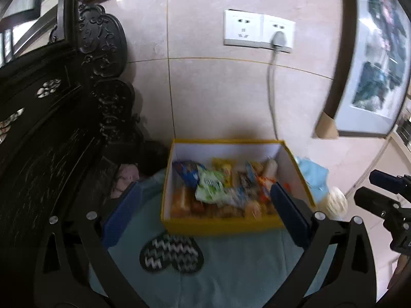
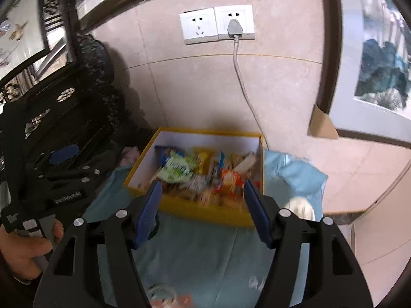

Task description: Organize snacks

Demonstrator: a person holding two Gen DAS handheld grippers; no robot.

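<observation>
A yellow box (image 1: 218, 224) with a white inside stands on a teal cloth against the tiled wall; it also shows in the right wrist view (image 2: 205, 209). It holds several snack packets, among them a green-and-white packet (image 1: 209, 187) (image 2: 174, 170) and an orange one (image 2: 231, 179). My left gripper (image 1: 205, 192) is open and empty, hanging above the box's near half. My right gripper (image 2: 203, 187) is open and empty, just before the box's near wall. The left gripper also shows at the left of the right wrist view (image 2: 64, 151), held by a hand.
A dark carved wooden cabinet (image 1: 51, 128) stands to the left. A wall socket (image 1: 259, 30) with a grey cable hangs behind the box. A light-blue bag (image 2: 292, 169) and a white round object (image 1: 336, 201) lie right of the box. A black-and-white zigzag patch (image 1: 172, 256) lies before it.
</observation>
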